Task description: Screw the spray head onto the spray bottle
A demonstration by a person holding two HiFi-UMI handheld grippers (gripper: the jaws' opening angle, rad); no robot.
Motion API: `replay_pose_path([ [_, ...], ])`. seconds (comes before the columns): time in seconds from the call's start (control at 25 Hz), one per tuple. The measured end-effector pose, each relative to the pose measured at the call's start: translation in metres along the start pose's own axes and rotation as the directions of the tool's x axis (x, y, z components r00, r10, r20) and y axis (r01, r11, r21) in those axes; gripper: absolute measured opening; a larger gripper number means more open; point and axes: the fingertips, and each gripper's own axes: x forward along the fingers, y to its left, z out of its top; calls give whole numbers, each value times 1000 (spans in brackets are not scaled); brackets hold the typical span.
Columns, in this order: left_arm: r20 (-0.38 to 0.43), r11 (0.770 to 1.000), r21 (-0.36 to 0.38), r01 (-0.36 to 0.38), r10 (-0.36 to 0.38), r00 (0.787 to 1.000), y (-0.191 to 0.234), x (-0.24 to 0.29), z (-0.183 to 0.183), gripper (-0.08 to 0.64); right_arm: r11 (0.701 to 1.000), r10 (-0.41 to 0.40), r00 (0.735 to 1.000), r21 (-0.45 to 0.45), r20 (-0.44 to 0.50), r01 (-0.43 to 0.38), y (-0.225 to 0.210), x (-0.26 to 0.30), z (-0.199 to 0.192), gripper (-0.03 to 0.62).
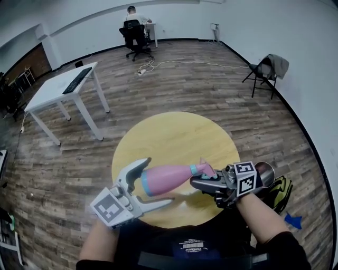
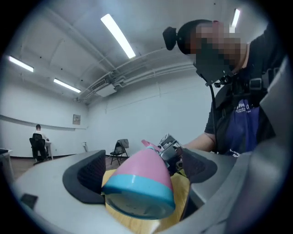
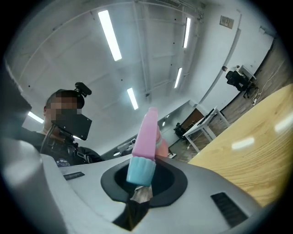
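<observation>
Yellow wood makes up the round table point(image 1: 174, 132), and the spray bottle point(image 1: 169, 178) lies level in the air over the table's near edge, not resting on it. Beyond the table's far rim the plank floor point(image 1: 200, 84) runs open to the white walls point(image 1: 248, 26). A white desk point(image 1: 60, 92) stands well off to the table's far left and a folding chair point(image 1: 263, 74) well off to its far right. A person point(image 1: 132, 16) sits in an office chair point(image 1: 137, 39) by the wall farthest from the table. A black and yellow-green bag point(image 1: 281, 191) sits just beside the table's right edge. The bottle is a smooth pink cone with a blue band around its broad base (its bottom faces the left gripper's camera). The left gripper point(image 1: 158, 181) has its grey jaws clamped on that base, a dark textured pad on each side of the band. The pink spray head point(image 1: 206, 170) sits at the bottle's narrow end, towards the table's right side, with a teal collar between the two. The right gripper point(image 1: 196, 182) has its jaws closed on the head, a ribbed teal tip caught between the pads. Whether the collar is threaded fully home cannot be made out. The table's near edge is hidden behind both forearms point(image 1: 100, 242), and the bag is partly hidden behind the right gripper.
</observation>
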Motion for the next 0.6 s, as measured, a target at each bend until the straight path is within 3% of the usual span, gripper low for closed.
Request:
replay_pose_path([
  [0.28, 17, 996, -67, -54, 56, 998, 9, -3, -12, 528, 997, 72, 989, 22, 126, -75, 13, -4, 16, 44],
  [0.48, 110, 998, -60, -32, 38, 993, 4, -2, 10, 525, 994, 108, 994, -8, -7, -108, 25, 20, -13, 43],
  [0.6, 49, 993, -121, 6, 0, 999, 7, -3, 2, 517, 992, 93, 993, -81, -71, -98, 30, 24, -20, 41],
])
